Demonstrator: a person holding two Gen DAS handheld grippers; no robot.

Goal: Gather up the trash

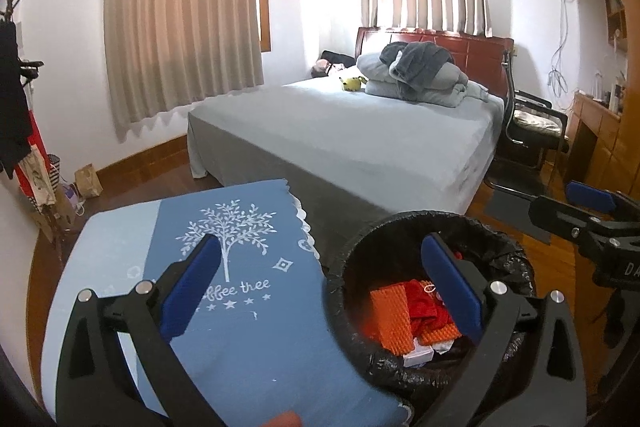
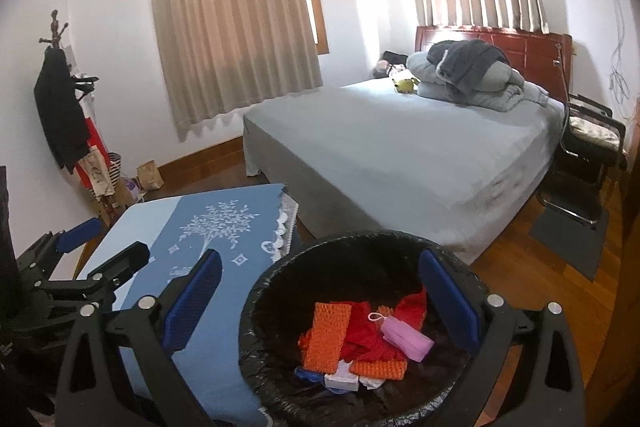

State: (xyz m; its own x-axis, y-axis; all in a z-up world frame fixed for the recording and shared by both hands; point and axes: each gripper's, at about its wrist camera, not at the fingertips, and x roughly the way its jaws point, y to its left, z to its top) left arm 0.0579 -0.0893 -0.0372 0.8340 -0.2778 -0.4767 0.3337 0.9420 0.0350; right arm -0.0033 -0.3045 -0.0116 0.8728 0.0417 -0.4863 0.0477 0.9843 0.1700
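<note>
A bin lined with a black bag (image 1: 516, 263) (image 2: 360, 247) stands beside a low table. Inside lie orange mesh pieces (image 2: 331, 335) (image 1: 390, 319), red scraps (image 2: 412, 307), a pink packet (image 2: 406, 337) and white bits. My left gripper (image 1: 320, 267) is open and empty, spanning the table edge and the bin's rim. My right gripper (image 2: 320, 279) is open and empty above the bin. An orange thing (image 1: 282, 419) peeks in at the bottom edge of the left wrist view. The right gripper also shows at the right of the left wrist view (image 1: 576, 211).
The low table has a blue cloth (image 1: 224, 291) (image 2: 208, 235) printed with a white tree. Behind is a bed (image 1: 352, 131) (image 2: 420, 147) with folded bedding. A chair (image 1: 532, 131) stands right of it. A coat rack (image 2: 60, 99) and bags stand at the left wall.
</note>
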